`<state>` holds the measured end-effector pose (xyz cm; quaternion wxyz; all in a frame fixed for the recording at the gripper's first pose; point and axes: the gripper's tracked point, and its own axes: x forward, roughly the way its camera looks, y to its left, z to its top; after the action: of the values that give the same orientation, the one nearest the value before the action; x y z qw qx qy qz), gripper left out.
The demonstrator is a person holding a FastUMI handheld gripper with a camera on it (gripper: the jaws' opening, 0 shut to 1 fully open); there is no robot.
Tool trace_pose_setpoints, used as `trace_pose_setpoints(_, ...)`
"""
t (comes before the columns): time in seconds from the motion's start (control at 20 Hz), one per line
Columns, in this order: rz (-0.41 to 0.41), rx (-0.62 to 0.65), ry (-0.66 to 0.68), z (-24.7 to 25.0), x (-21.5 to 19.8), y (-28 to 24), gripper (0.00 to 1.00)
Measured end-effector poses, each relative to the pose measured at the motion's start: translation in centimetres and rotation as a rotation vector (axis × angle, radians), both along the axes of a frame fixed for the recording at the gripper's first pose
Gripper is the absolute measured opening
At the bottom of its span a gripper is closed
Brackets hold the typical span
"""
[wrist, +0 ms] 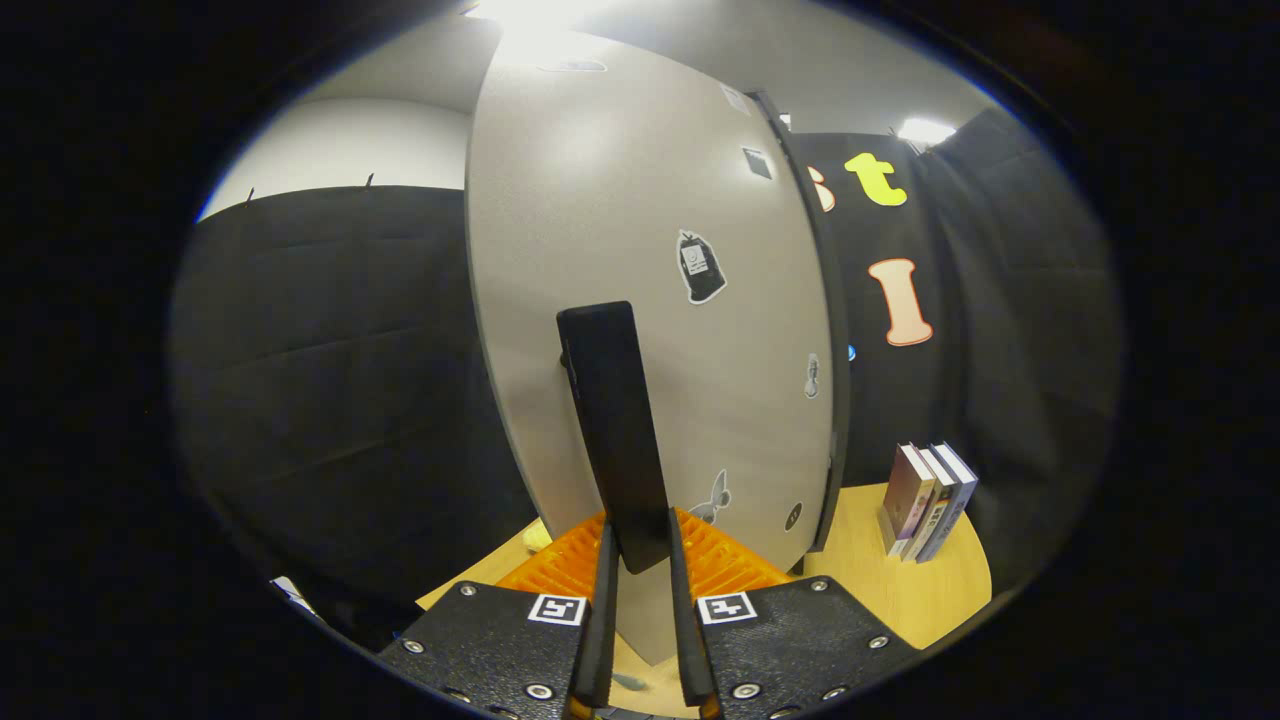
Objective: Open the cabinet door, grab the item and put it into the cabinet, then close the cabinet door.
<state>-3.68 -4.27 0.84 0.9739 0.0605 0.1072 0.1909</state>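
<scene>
gripper [638,560] level, clamped on cabinet door handle [612,430].

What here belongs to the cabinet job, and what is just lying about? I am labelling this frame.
Job:
- grey cabinet door with stickers
- its tall black bar handle, between the fingers of the gripper, which look closed on it

Lying about:
- row of upright books on the wooden table, beyond the door

The cabinet door [620,200] looks matt, finely speckled laminate with glossy stickers [700,266]; its handle [615,430] is smooth dark plastic. The counter [900,590] shows pale wood grain. The claw [638,600] straddles the handle's lower end.
</scene>
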Motion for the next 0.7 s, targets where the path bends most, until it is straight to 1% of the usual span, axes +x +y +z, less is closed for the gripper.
trace_pose_setpoints(0.05,-0.015,0.015,-0.002,0.0,-0.3,-0.8,0.24)
trace_pose_setpoints(0.15,-0.053,0.030,0.000,-0.4,-0.7,-2.2,0.23)
trace_pose_setpoints(0.25,-0.127,0.024,0.010,-0.8,-1.1,-3.9,0.35)
trace_pose_setpoints(0.35,-0.187,0.050,-0.017,-0.1,-1.1,-5.2,0.48)
trace_pose_setpoints(0.4,-0.223,0.061,-0.031,0.5,-1.3,-6.2,0.52)
trace_pose_setpoints(0.45,-0.248,0.067,-0.034,0.8,-1.2,-7.2,0.64)
trace_pose_setpoints(0.55,-0.289,0.068,-0.033,0.8,-1.6,-8.4,0.73)
trace_pose_setpoints(0.65,-0.344,0.040,-0.059,1.0,-1.8,-10.1,0.80)
trace_pose_setpoints(0.7,-0.378,0.012,-0.074,1.1,-2.0,-11.1,0.82)
